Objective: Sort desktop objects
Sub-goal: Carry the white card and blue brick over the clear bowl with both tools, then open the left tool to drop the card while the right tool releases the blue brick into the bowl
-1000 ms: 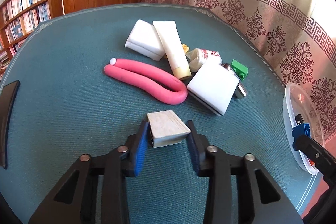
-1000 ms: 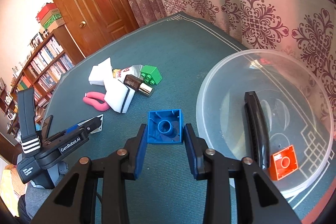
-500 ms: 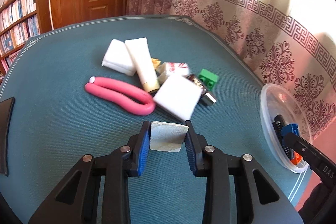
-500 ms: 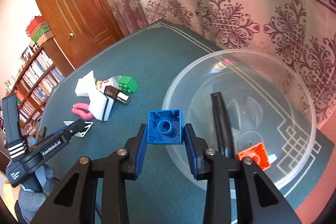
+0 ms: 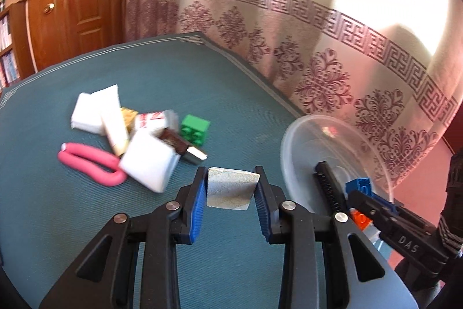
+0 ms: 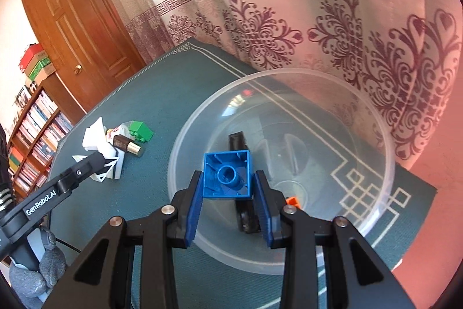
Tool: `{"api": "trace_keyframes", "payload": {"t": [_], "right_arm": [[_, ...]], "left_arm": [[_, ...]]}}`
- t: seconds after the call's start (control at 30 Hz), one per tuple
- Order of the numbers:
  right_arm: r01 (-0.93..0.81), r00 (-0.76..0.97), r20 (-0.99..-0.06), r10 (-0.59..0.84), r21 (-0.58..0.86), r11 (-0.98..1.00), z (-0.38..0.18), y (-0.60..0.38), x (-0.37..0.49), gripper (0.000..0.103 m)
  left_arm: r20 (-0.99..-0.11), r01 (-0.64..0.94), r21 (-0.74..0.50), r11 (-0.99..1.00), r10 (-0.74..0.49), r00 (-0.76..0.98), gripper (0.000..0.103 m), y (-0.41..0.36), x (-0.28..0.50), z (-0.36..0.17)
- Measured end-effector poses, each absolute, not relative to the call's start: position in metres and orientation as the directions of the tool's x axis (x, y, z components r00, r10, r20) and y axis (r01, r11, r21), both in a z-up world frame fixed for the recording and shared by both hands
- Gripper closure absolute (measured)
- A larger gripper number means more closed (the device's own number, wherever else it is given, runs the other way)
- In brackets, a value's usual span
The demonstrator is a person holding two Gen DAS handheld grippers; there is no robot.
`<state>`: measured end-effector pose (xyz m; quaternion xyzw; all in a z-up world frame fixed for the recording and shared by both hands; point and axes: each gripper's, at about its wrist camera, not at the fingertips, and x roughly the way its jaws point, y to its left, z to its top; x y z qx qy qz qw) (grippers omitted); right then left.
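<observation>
My left gripper [image 5: 231, 194] is shut on a pale wooden block [image 5: 230, 191], lifted above the green tablecloth and close to the clear plastic bowl [image 5: 292, 141]. My right gripper [image 6: 227, 191] is shut on a blue toy brick [image 6: 227, 174], hanging over the clear bowl [image 6: 385, 161]. Inside the bowl lie a black comb [image 6: 238, 141] and an orange brick [image 6: 292, 200]. In the left wrist view the right gripper [image 5: 360, 193] with its blue brick [image 5: 358, 186] shows over the bowl. The left gripper [image 6: 98, 161] also shows in the right wrist view.
A pile sits on the tablecloth: white sponges [image 5: 147, 164], a cream tube [image 5: 114, 123], a pink foam curler [image 5: 89, 162], a green brick [image 5: 195, 128], a brown bottle [image 5: 185, 148]. Patterned curtains hang behind the table's far edge. A wooden door and bookshelves stand at the left.
My left gripper closed on the wooden block, lifted it and carried it right toward the bowl. My right gripper moved with the blue brick from beside the bowl to over it.
</observation>
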<state>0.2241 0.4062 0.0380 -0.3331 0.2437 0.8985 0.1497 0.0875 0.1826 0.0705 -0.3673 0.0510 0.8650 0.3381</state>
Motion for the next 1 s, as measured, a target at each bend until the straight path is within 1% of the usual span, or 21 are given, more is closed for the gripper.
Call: {"api": "trace_keyframes", "payload": {"t": [0.37, 1.0], "right_arm": [[-0.463, -0.725, -0.678, 0.119, 0.353, -0.813, 0.032, 0.427, 0.235, 0.065], [-0.502, -0.707, -0.696, 0.126, 0.368, -0.783, 0.022, 0.444, 0.236, 0.064]], "left_arm": [[-0.658, -0.734, -0.159, -0.66, 0.625, -0.42, 0.069, 0.235, 0.116, 0.078], [-0.713, -0.774, -0.21, -0.597, 0.635, -0.297, 0.068, 0.276, 0.114, 0.055]]}}
